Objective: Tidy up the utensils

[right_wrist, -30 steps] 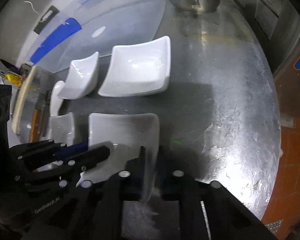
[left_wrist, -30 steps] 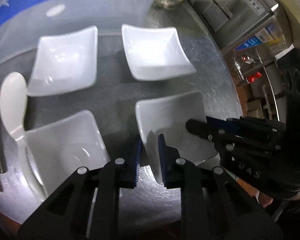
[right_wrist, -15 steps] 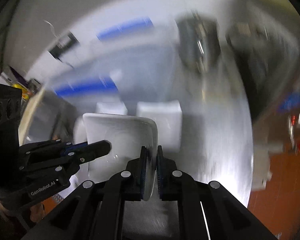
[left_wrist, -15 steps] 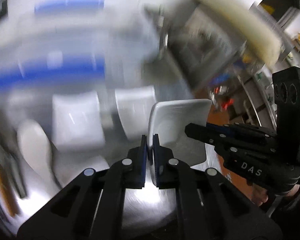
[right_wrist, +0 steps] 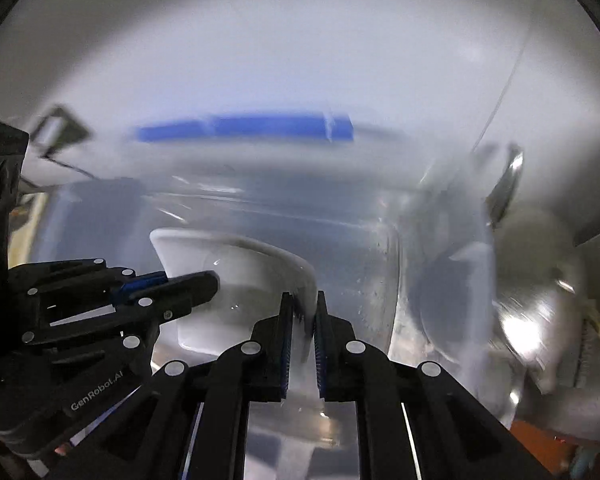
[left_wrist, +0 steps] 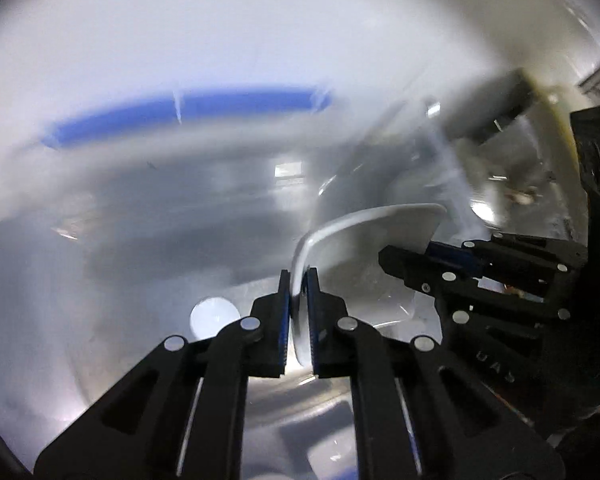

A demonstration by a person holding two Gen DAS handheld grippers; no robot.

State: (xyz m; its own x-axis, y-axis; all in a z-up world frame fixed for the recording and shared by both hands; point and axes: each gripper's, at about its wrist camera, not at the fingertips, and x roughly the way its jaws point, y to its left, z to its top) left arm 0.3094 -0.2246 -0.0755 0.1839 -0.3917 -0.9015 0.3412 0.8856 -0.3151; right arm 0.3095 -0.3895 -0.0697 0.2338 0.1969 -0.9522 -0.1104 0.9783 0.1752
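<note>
Both grippers are clamped on one white dish [left_wrist: 364, 240] – the left gripper [left_wrist: 298, 308] on one rim, the right gripper [right_wrist: 302, 320] on the opposite – holding it in the air before a clear bin [right_wrist: 340, 216]. Judging by this, it isn't stowed yet; everything else is too blurred to tell.

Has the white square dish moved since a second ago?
Yes. The white dish, held by both grippers, was lifted off the metal table toward the blue-taped clear bin.
</note>
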